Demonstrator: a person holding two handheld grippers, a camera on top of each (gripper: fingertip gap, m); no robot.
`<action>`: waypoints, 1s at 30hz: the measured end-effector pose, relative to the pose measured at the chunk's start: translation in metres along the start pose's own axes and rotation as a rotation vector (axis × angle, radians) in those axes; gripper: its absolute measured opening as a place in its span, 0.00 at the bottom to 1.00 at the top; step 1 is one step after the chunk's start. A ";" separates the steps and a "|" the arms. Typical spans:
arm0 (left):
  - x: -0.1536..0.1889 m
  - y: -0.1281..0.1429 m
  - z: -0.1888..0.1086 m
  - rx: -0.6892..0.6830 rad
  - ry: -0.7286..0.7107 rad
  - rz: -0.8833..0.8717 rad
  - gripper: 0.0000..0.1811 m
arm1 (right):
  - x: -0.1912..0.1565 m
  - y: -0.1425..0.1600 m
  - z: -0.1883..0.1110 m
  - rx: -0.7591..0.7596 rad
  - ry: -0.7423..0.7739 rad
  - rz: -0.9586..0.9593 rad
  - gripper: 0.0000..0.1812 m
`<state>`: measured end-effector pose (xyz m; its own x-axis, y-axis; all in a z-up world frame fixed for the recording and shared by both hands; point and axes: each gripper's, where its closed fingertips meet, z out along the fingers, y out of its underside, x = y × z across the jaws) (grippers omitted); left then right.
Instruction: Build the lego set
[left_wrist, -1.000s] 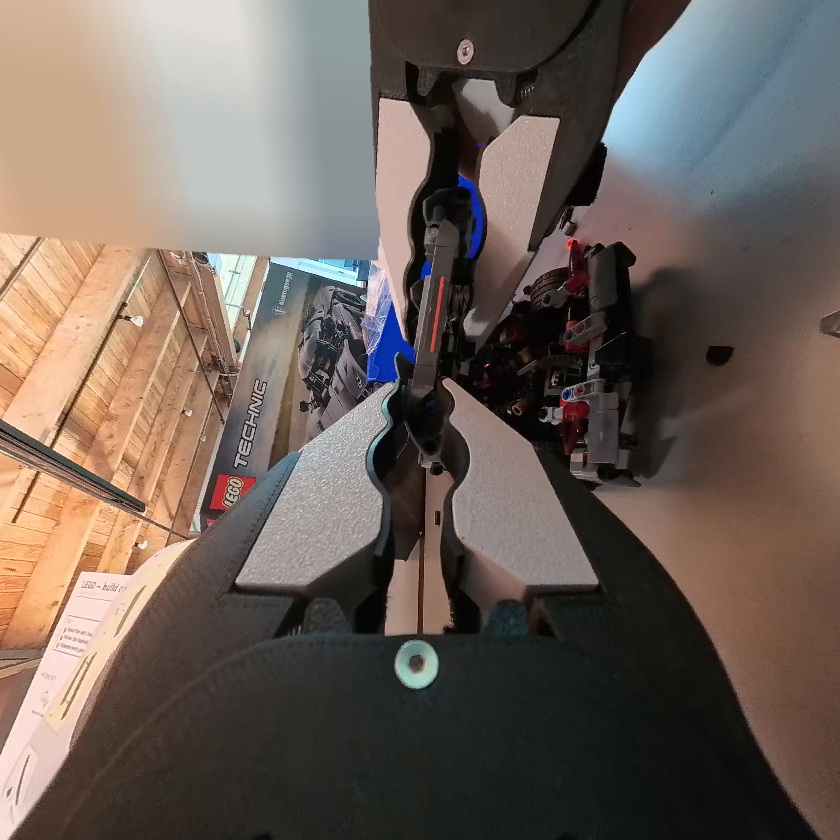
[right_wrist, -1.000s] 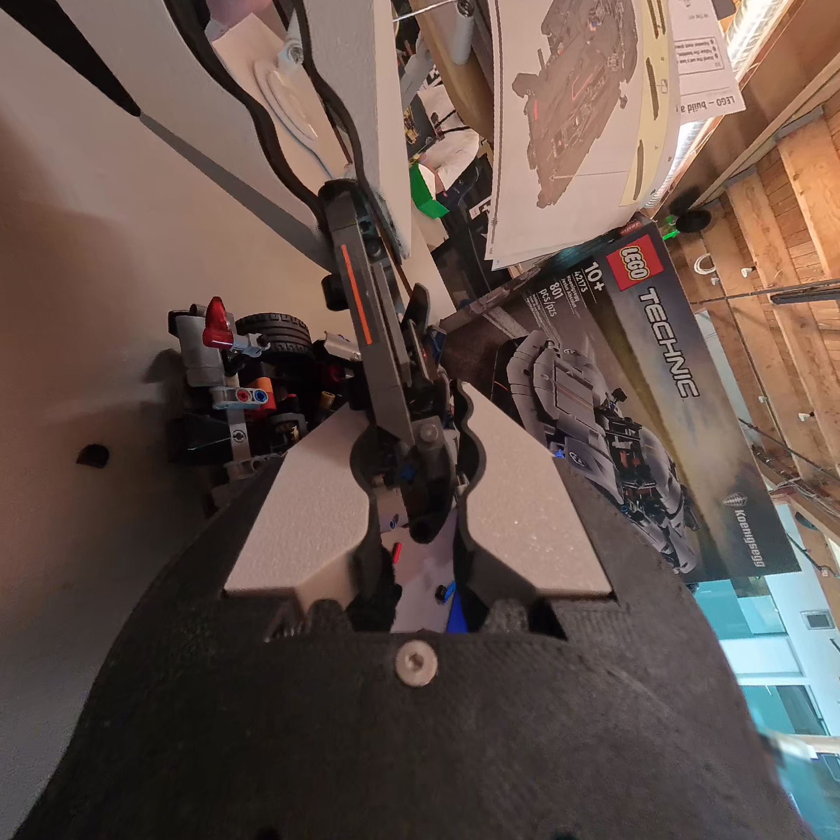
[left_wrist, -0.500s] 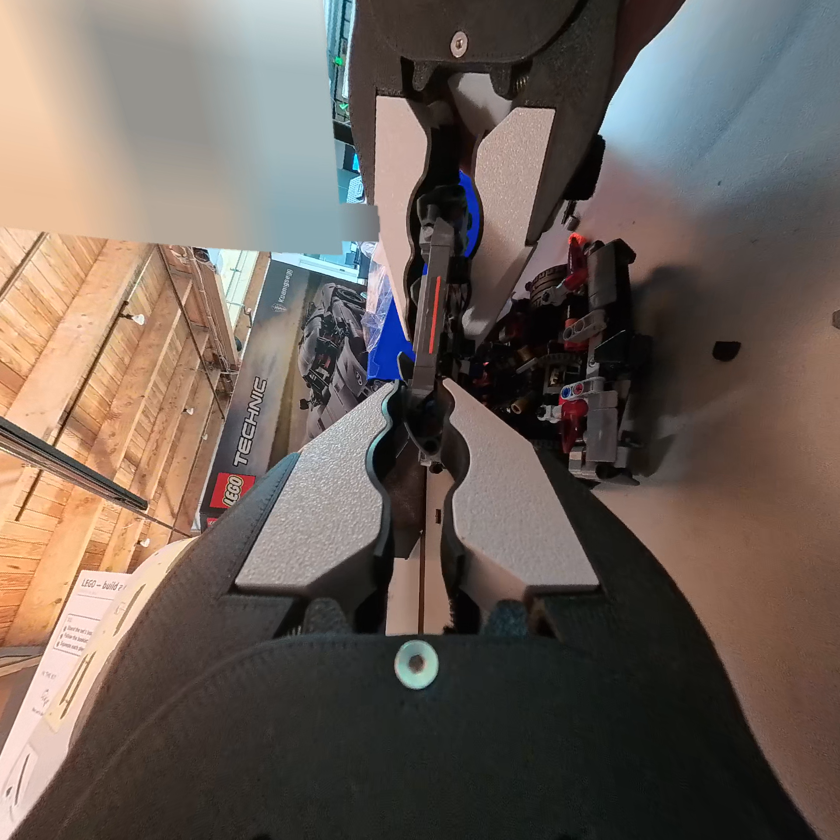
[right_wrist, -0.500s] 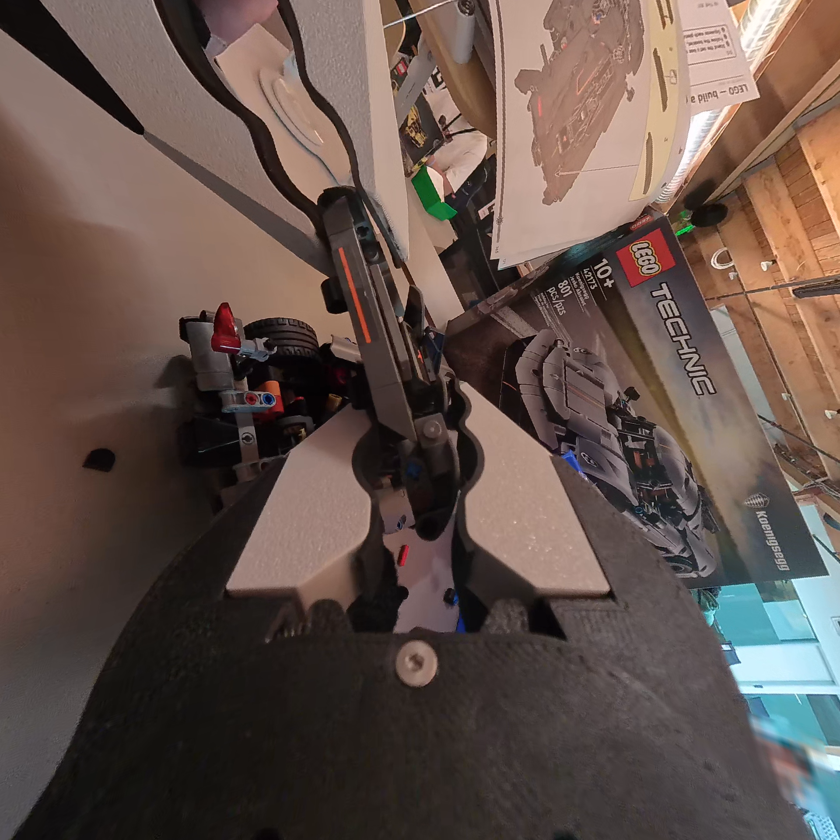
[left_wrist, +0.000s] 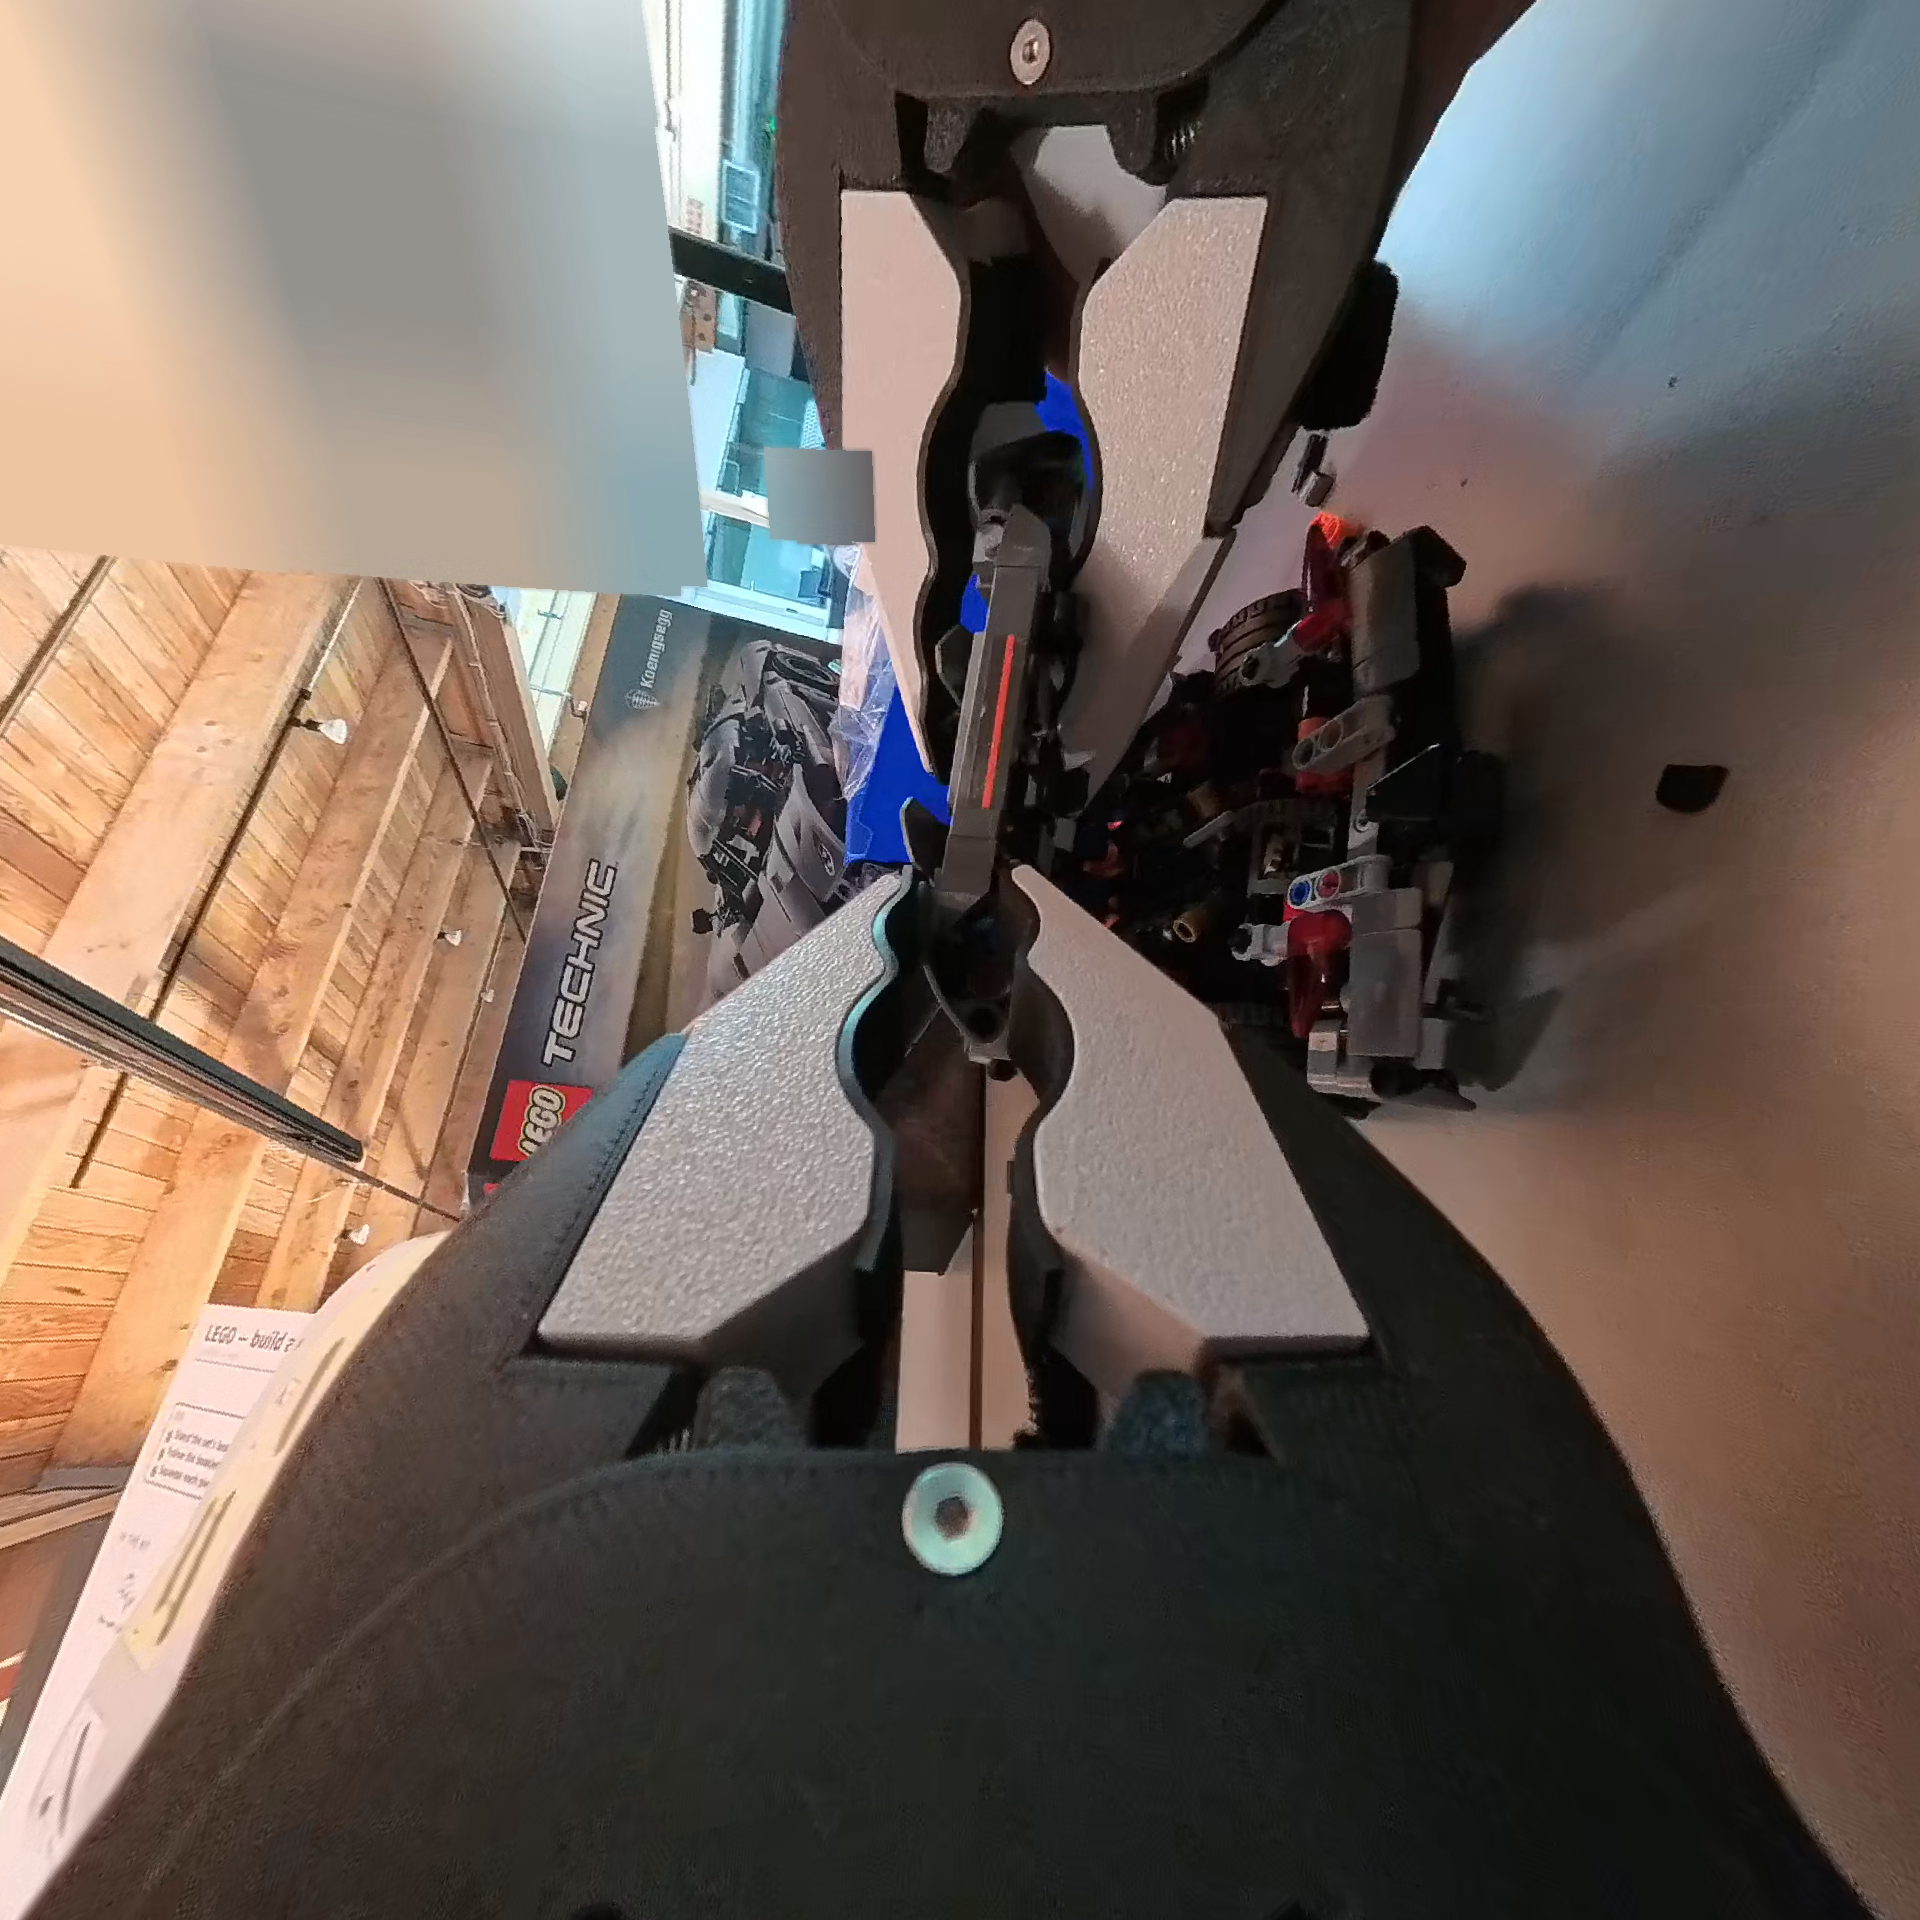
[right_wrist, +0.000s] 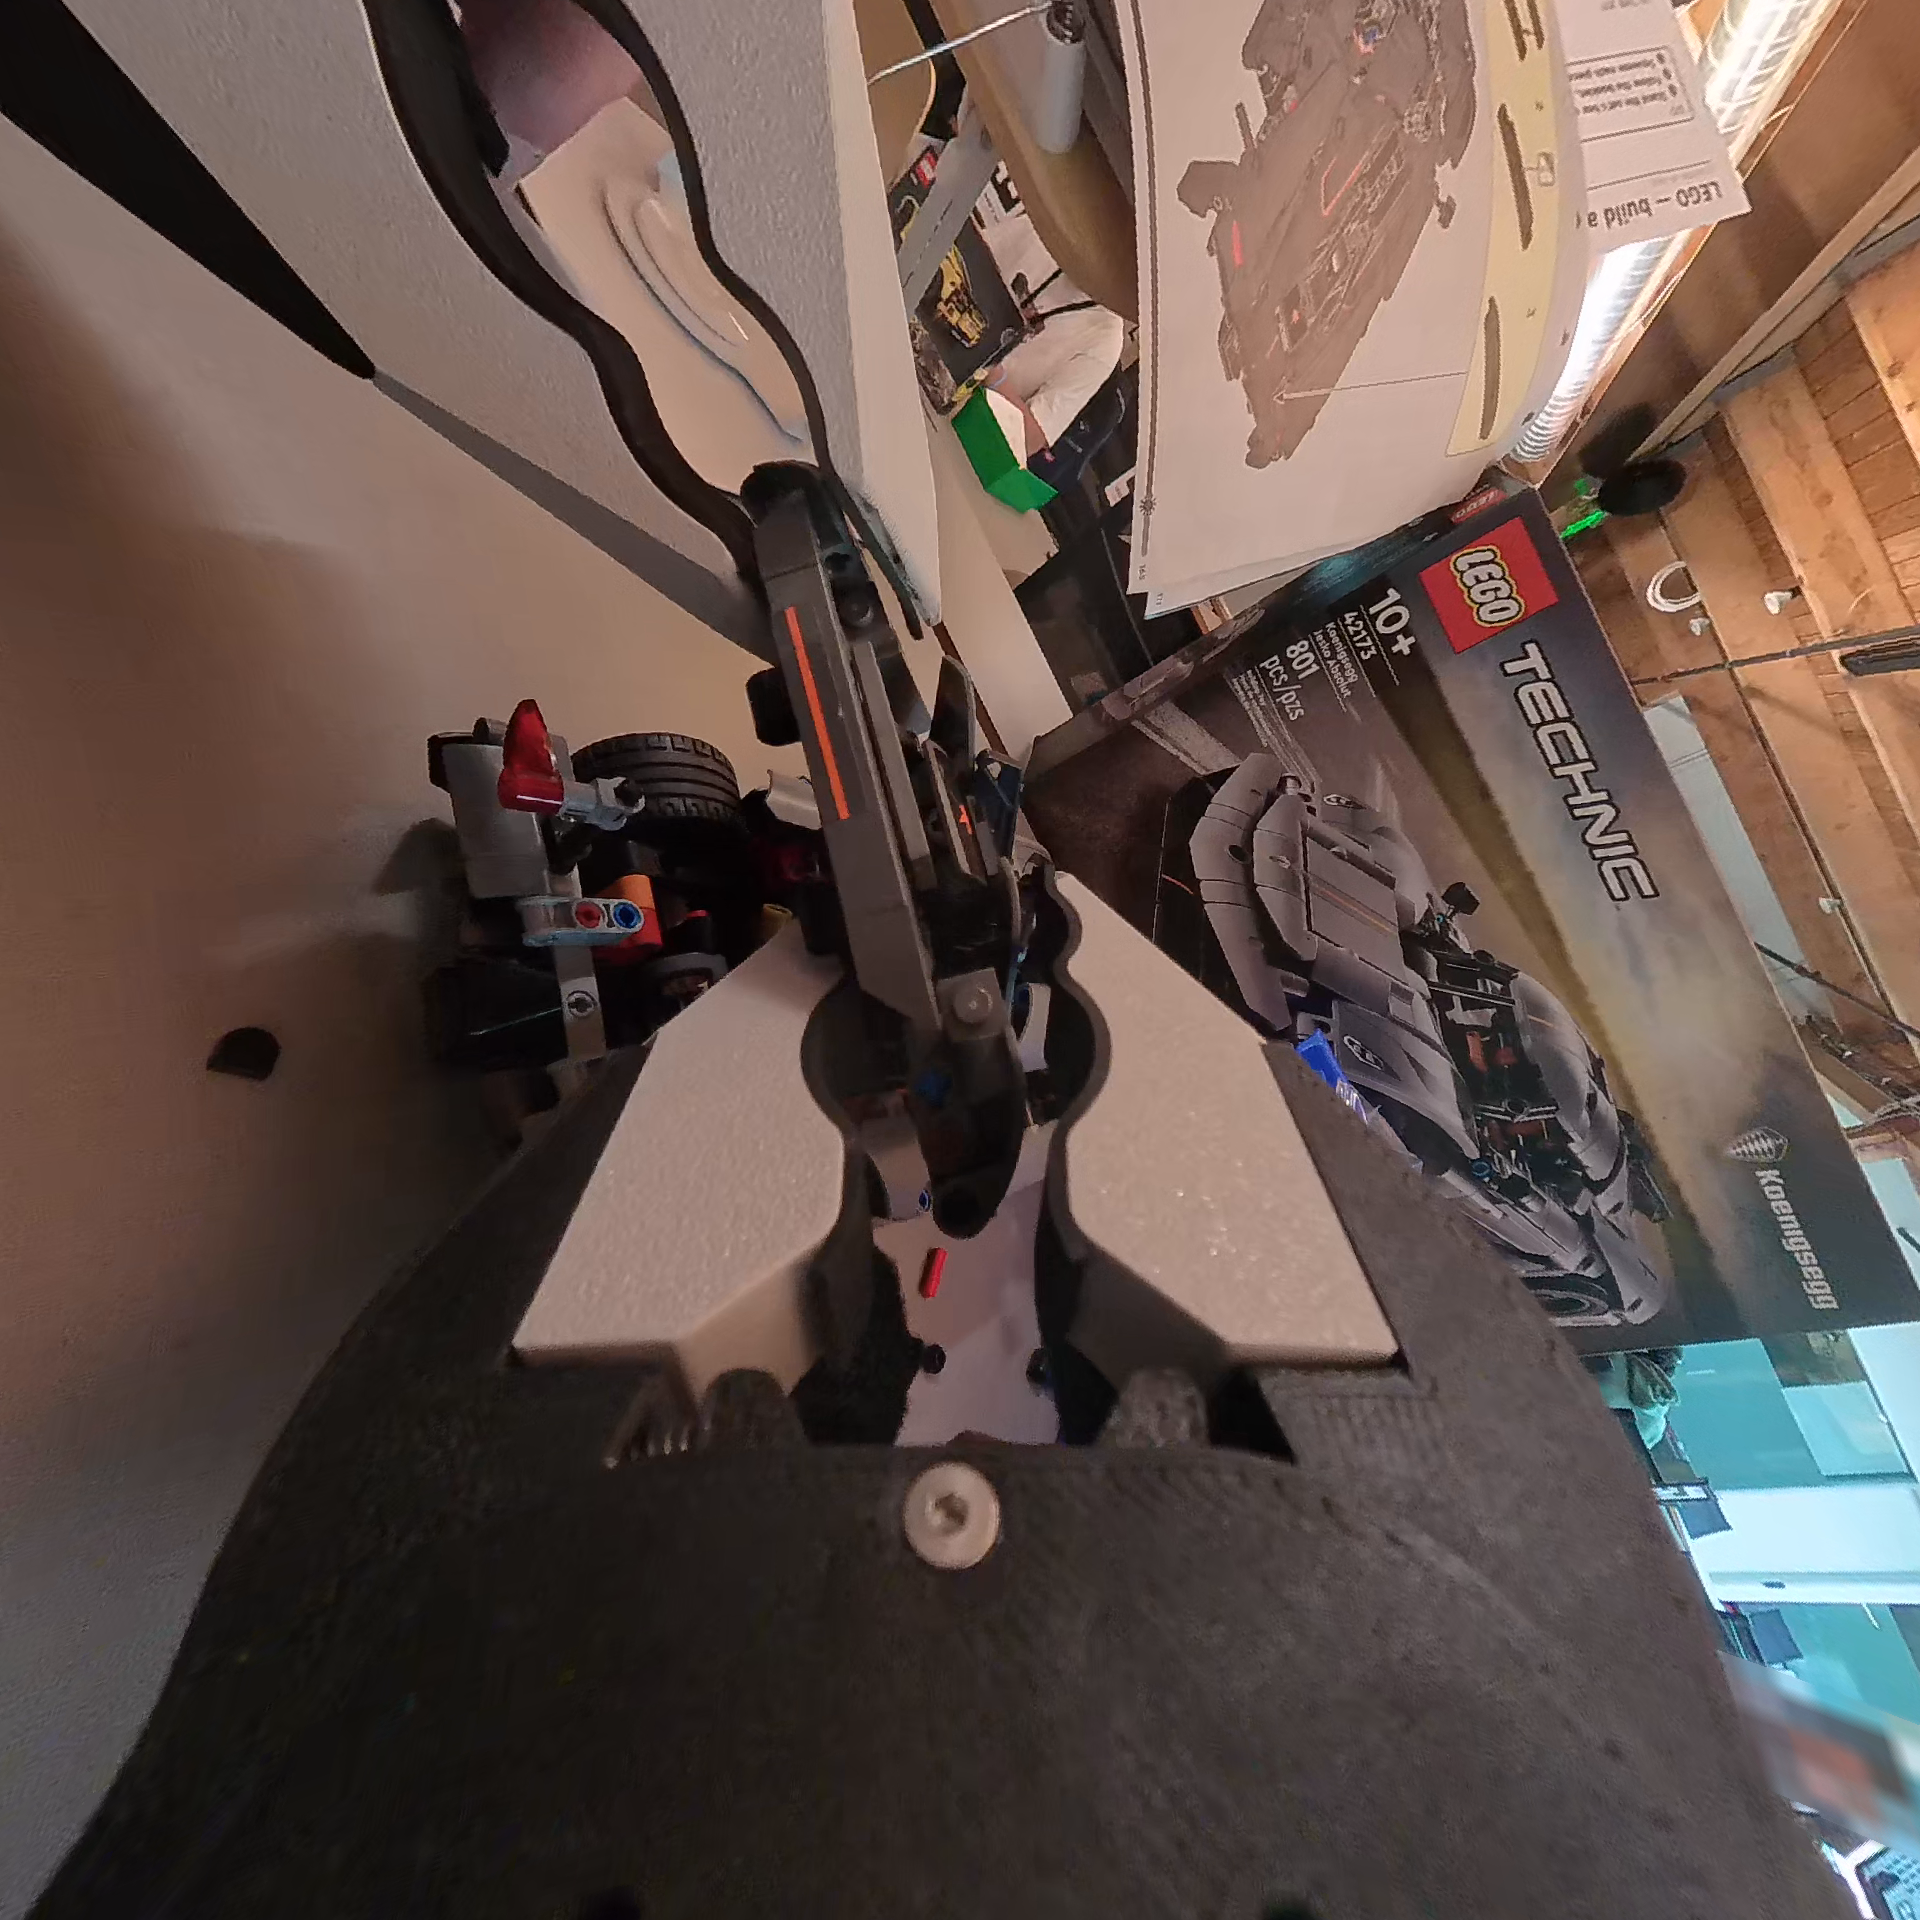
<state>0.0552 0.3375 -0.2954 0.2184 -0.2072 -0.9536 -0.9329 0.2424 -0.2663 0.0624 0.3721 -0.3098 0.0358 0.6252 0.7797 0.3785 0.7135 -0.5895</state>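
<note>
Your views are tipped sideways: the pale table (left_wrist: 1714, 1351) fills the right side of the left wrist view, and the wooden plank wall (left_wrist: 208, 883) takes the left. The set's box (right_wrist: 1507, 935) stands at the right of the right wrist view, with the open instruction booklet (right_wrist: 1330, 291) above it at the top. The half-built car (left_wrist: 1340, 831) lies on the table right of centre in the left wrist view. Your left gripper (left_wrist: 971, 940) is clenched on the lower end of the long grey panel piece (left_wrist: 992, 727) with the orange stripe. Your right gripper (right_wrist: 987, 997) pinches the same piece at its other end, so it spans between both tools, above the car. A small black part (left_wrist: 1691, 787) lies alone on the table at the right edge, well apart from the car.
</note>
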 end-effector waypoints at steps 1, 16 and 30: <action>0.000 0.000 0.000 0.002 0.001 -0.007 0.06 | 0.000 0.000 0.000 0.002 -0.001 0.004 0.15; -0.001 0.005 0.000 0.036 0.015 -0.050 0.21 | 0.001 0.001 0.000 -0.013 -0.010 -0.009 0.15; 0.010 0.011 0.028 0.010 0.093 -0.134 0.20 | -0.001 0.001 0.000 -0.013 -0.004 -0.030 0.15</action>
<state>0.0546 0.3650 -0.3116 0.3124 -0.3251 -0.8926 -0.8943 0.2161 -0.3917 0.0624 0.3723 -0.3110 0.0206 0.6051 0.7959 0.3910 0.7278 -0.5634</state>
